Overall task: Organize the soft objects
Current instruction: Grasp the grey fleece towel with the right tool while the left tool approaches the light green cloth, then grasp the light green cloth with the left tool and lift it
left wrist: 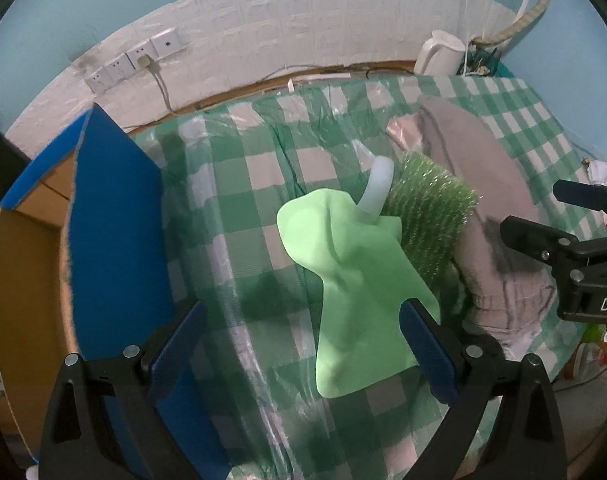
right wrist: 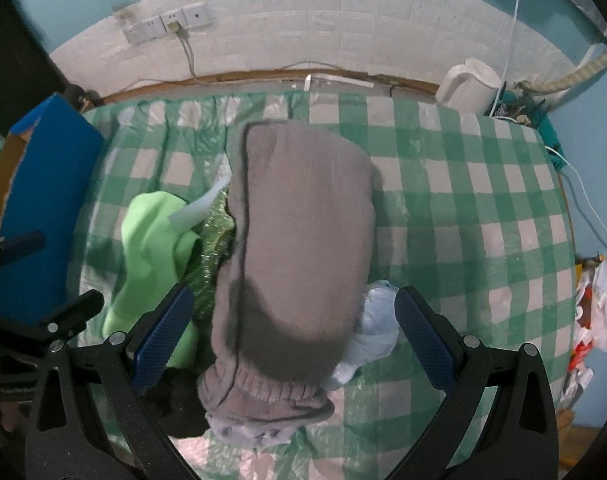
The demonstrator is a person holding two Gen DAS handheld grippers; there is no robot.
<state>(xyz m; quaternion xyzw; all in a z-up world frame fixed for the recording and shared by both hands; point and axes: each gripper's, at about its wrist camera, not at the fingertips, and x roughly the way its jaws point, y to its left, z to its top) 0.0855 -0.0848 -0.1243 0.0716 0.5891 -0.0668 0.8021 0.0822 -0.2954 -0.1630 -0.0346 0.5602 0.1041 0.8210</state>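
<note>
A light green cloth [left wrist: 355, 280] lies crumpled on the checked tablecloth [left wrist: 255, 200] between the spread fingers of my left gripper [left wrist: 305, 328], close against its right finger. The gripper is open. A white tube-like handle [left wrist: 377, 188] and a green sparkly scrubber [left wrist: 427, 216] sit just behind the cloth. A grey knitted garment [right wrist: 299, 248] lies lengthwise in the right wrist view. My right gripper [right wrist: 295, 304] stands open over its near, cuffed end. A pale blue soft item [right wrist: 377, 320] and a black one [right wrist: 179, 404] peek out from under it.
A blue-sided cardboard box [left wrist: 111, 220] stands open at the table's left edge. A white kettle [right wrist: 471, 84] sits at the back right by cables. Wall sockets [right wrist: 167, 24] hang behind the table. Bags [right wrist: 595, 312] lie off the table's right side.
</note>
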